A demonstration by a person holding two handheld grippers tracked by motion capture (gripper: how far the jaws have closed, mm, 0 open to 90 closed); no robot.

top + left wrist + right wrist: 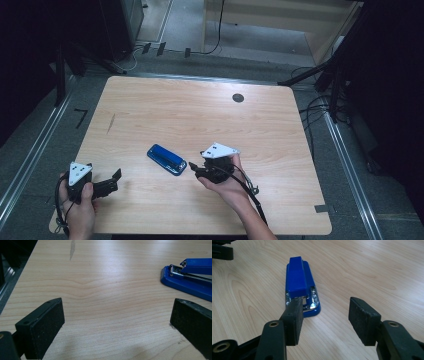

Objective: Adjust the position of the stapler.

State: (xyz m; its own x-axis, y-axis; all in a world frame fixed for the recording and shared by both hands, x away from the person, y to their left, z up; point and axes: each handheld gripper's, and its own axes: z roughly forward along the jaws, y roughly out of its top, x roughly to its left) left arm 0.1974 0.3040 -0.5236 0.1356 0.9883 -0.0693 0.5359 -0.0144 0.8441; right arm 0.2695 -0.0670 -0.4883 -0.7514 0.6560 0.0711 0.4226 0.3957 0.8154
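Note:
A blue stapler lies flat near the middle of the wooden table. My right gripper sits just to its right, jaws aimed at it. In the right gripper view the stapler lies straight ahead, its metal-fronted end by the tip of the left jaw. My right gripper is open with bare table between its pads. My left gripper rests at the front left, open wide. In the left gripper view, my left gripper has wood between its jaws and the stapler lies off to the upper right.
A round dark grommet sits in the table's far right part, and a thin dark streak marks the left side. Cables and stand legs lie on the floor beyond the far edge. The other gripper's jaw shows far off.

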